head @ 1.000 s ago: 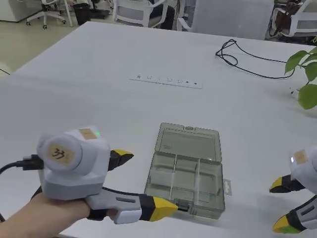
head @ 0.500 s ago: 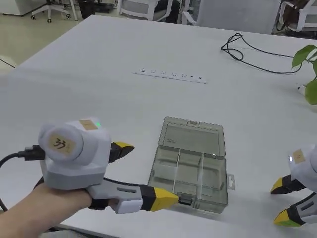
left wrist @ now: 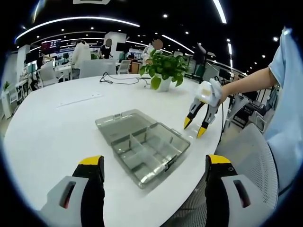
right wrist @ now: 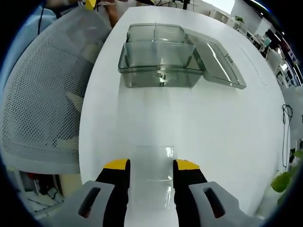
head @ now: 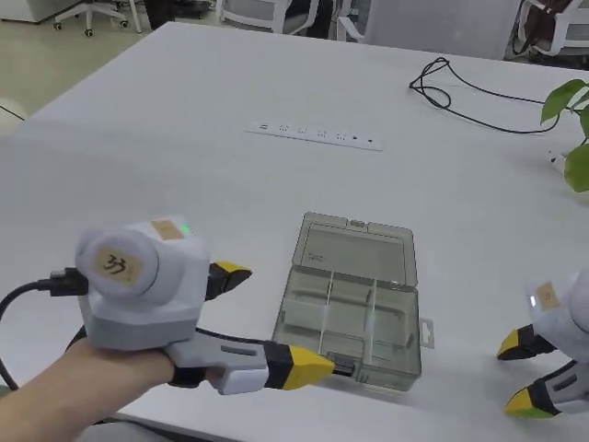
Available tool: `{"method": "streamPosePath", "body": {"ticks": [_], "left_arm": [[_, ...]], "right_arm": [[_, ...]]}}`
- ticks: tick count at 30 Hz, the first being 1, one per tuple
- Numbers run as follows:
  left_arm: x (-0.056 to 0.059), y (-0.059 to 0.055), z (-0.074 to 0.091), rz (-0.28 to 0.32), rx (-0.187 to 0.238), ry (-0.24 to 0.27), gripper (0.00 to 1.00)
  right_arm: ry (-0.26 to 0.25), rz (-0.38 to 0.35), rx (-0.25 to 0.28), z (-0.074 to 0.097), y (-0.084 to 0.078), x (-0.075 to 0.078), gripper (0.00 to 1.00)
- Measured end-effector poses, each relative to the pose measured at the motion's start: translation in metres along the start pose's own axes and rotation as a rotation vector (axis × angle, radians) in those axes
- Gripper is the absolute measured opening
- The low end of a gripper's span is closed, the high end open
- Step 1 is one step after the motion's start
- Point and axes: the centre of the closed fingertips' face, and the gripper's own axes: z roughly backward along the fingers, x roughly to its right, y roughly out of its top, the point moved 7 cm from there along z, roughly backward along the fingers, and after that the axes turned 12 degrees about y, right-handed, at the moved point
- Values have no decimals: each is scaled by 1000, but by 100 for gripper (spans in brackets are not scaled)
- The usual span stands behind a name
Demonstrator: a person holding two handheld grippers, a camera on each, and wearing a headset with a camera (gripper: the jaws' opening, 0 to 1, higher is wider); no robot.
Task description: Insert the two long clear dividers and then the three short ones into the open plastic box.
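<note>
Two yellow-tipped jaws of the left gripper (left wrist: 155, 163) are standing wide apart at the bottom of its own view, holding nothing. Bare table (left wrist: 52, 137) and the near end of the plastic box (left wrist: 156, 168) are showing through the gap. In the head view I am seeing the left gripper (head: 269, 320) at the lower left, a hand (head: 83, 387) wrapping its grip, its lower tip sitting just beside the front left corner of the box (head: 377, 376).

The right gripper (right wrist: 151, 165) is showing its jaws a modest way apart with a clear piece (right wrist: 152, 161) between them. Whether they are pinching it or it is resting on the table, I cannot tell. In the head view the right gripper (head: 515, 373) is hovering at the lower right, apart from the box.

The box is sitting open at lower centre, its lid (head: 359, 249) lying flat behind it, with clear dividers (head: 368, 318) standing inside and splitting it into compartments. Farther up the frame a power strip (head: 313, 135) is lying on the table, a black cable (head: 460, 92) is curling at the upper right, and plant leaves (head: 572, 138) are poking in at the right edge.
</note>
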Motion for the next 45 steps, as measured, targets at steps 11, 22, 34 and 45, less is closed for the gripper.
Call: {"method": "streamPosePath", "body": {"ticks": [11,22,34,45], "left_arm": [[3,1,-2,-1,0,-11,89],[6,3,-6,-5,-5,-23,88],[12,4,-11,2,-4,-38,86],[19,10,-25,84,-22,-62,81]], "right_arm": [[-10,-11,-1,0,0,0,33],[-26,-7,9,3,2,-1,33],[-61,13,46,11,13,-1,33],[-144,94,107,33,42,-7,33]]}}
